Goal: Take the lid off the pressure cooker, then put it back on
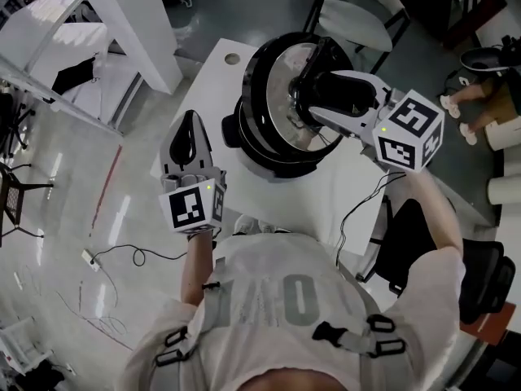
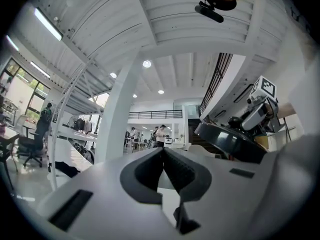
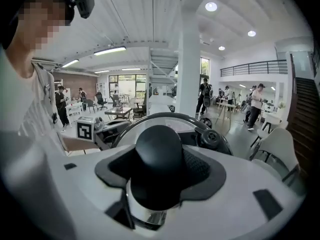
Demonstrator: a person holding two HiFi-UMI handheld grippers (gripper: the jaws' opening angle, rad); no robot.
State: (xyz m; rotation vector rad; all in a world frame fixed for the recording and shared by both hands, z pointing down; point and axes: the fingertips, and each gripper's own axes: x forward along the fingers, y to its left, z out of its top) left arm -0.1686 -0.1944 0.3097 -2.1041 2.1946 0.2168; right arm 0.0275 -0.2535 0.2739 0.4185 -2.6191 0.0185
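On the white table [image 1: 213,76], near its middle: one pressure cooker [image 1: 259,155], black body, with its one lid [image 1: 281,72] over the pot mouth. The lid shows a steel centre inside a black rim and looks tilted towards the left side of the head view; whether it is seated or lifted off the pot I cannot tell. One black knob [image 3: 159,156] at lid centre. The right gripper [image 1: 308,96] reaches in from the right and is clamped on that knob: its own view shows both pads pressed against the knob's sides, jaws held fairly wide by it (the lid rim arcs just behind, with one small round valve [image 3: 211,137] to the right of the knob). The left gripper [image 1: 192,122] hangs at the table's left edge, just beside the cooker and apart from it, pointing away from the person; its jaws are closed tip to tip with nothing between them. Marker cubes: two, one per gripper. One thin black cable [image 1: 358,210] trails across the table's near right part. Around the table: one white-seated chair [image 1: 358,10] beyond the far edge, one black chair [image 1: 482,275] at the person's right. Background of the gripper views: one white pillar [image 3: 189,74], several people standing far off.
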